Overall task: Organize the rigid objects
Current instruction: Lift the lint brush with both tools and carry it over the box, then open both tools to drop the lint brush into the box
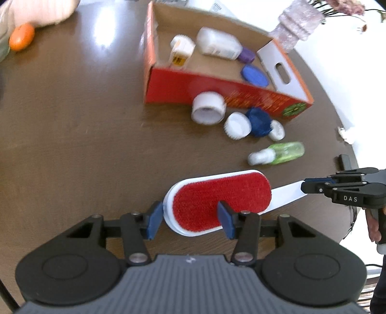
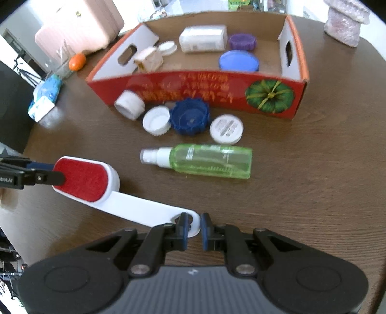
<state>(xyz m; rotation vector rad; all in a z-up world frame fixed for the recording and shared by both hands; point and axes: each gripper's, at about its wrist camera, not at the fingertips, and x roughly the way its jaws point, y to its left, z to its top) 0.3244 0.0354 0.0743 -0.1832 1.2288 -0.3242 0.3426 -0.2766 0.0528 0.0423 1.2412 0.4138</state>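
A white lint brush with a red pad (image 1: 217,200) (image 2: 82,180) is held above the brown table by both grippers. My left gripper (image 1: 190,221) is shut on the brush head. My right gripper (image 2: 193,228) is shut on the end of the white handle (image 2: 149,210); it also shows in the left wrist view (image 1: 311,186). A red cardboard box (image 2: 193,89) (image 1: 217,89) stands beyond, holding a white bottle (image 2: 203,38), a purple lid (image 2: 242,41), a blue lid (image 2: 238,60) and a small white container (image 2: 149,59).
In front of the box lie a white jar (image 2: 130,103), a white cap (image 2: 156,120), a blue lid (image 2: 190,117), a white labelled lid (image 2: 226,129) and a green spray bottle (image 2: 200,160). An orange (image 2: 77,61), a tissue pack (image 2: 45,96) and a vase (image 2: 346,21) stand at the table edges.
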